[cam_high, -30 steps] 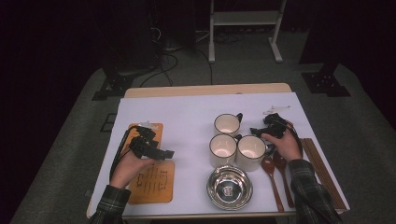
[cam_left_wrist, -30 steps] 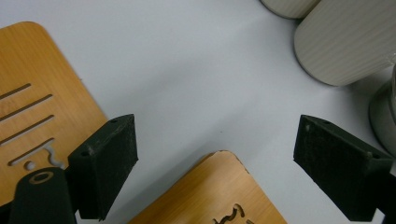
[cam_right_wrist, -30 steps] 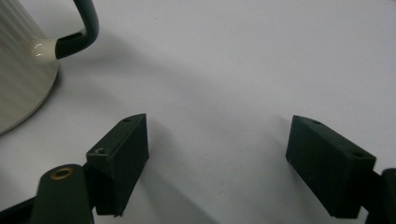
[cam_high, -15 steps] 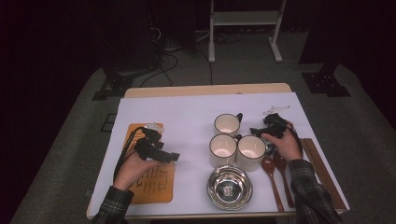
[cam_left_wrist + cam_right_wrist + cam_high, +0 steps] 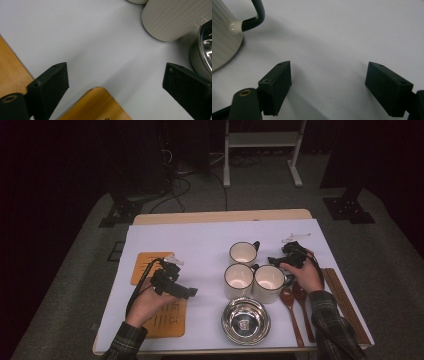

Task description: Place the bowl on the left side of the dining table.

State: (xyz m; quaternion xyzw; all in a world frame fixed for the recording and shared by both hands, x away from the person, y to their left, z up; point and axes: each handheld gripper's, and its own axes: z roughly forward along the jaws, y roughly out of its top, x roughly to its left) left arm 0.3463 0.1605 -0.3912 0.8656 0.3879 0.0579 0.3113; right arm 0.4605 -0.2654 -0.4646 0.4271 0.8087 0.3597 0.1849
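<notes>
Left claw (image 5: pixel 192 292): jaws spread wide with nothing between them; they have just been opening further. It hangs over the front-left part of the table, above the inner edge of the wooden board (image 5: pixel 165 320), and aims toward the mugs.
Left claw, own view: the two black jaws frame bare white table (image 5: pixel 100 50), a rounded corner of the wooden board (image 5: pixel 100 105) below, the ribbed wall of a mug (image 5: pixel 175 20) ahead and the rim of the steel bowl (image 5: pixel 206 52) at the right edge.
Right claw (image 5: pixel 276 261): also wide and empty, low over the table just behind the front right mug (image 5: pixel 269 282), near the right edge.
Right claw, own view: the dark handle (image 5: pixel 257 15) of a ribbed mug (image 5: pixel 223 37) stands just beyond the left jaw, not touched.
Task's things: three cream mugs in a tight cluster right of the table's middle; the steel bowl (image 5: pixel 246 320) sits in front of them by the front edge.
Nearby: two wooden spoons (image 5: pixel 295 310) and chopsticks (image 5: pixel 345 300) lie along the right edge.
Step in hand: seemingly an approach, each claw lining up on the mug cluster.
Next move: probably the right claw goes forward to straddle a handle or wall, then closes squarely.
Since the earlier frame: the left claw has shifted away from the board's far end, toward the mugs; the right has stayed put.
</notes>
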